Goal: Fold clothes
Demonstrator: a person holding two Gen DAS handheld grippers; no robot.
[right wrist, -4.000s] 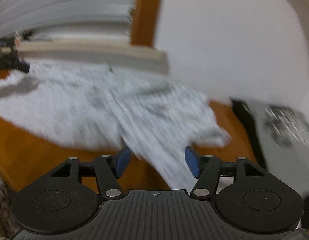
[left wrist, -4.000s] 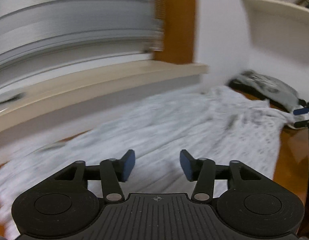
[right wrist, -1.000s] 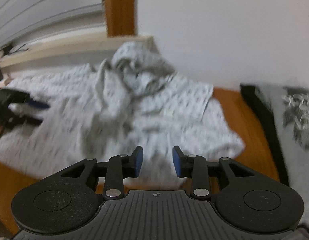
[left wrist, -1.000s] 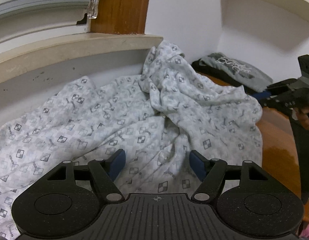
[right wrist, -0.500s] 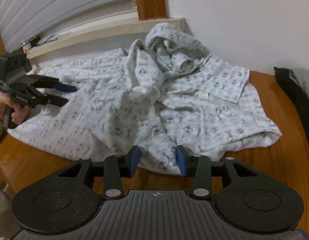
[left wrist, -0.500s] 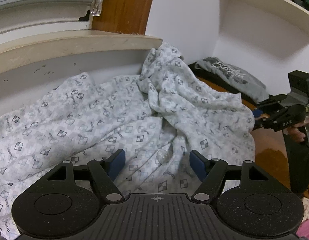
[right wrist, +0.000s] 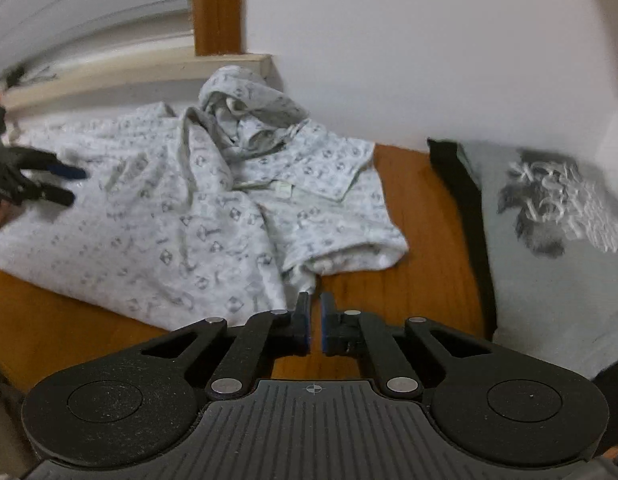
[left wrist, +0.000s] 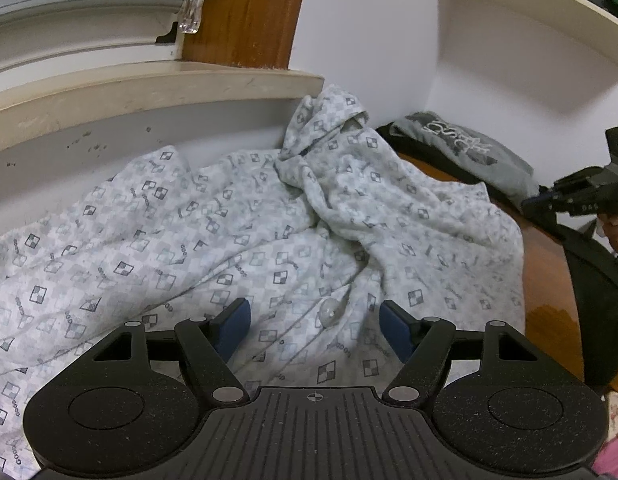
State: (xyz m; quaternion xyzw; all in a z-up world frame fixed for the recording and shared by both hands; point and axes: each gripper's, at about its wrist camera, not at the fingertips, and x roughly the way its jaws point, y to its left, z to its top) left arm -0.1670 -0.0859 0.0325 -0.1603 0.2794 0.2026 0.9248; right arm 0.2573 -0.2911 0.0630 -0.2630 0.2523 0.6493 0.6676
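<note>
A white shirt with a grey checker print [left wrist: 229, 240] lies crumpled on the brown wooden table [left wrist: 549, 280], its hood bunched against the wall. My left gripper [left wrist: 315, 324] hovers open just over the shirt's button strip, with nothing pinched. In the right wrist view the same shirt [right wrist: 189, 220] spreads to the left. My right gripper [right wrist: 315, 300] is shut at the shirt's front hem, and a fold of the hem runs down into its fingertips. The left gripper [right wrist: 49, 184] shows at the far left over the shirt. The right gripper [left wrist: 549, 200] shows at the right edge.
A folded grey printed garment [right wrist: 549, 240] lies on a black one [right wrist: 469, 220] at the table's right. A pale window sill [left wrist: 149, 88] and a white wall back the table. A white shelf [left wrist: 529, 20] hangs above. Bare wood [right wrist: 409, 280] shows between the shirt and the grey garment.
The right gripper's jaws went from part open to shut at the shirt's hem, and it shifted right along the hem. The left gripper stayed in place, open.
</note>
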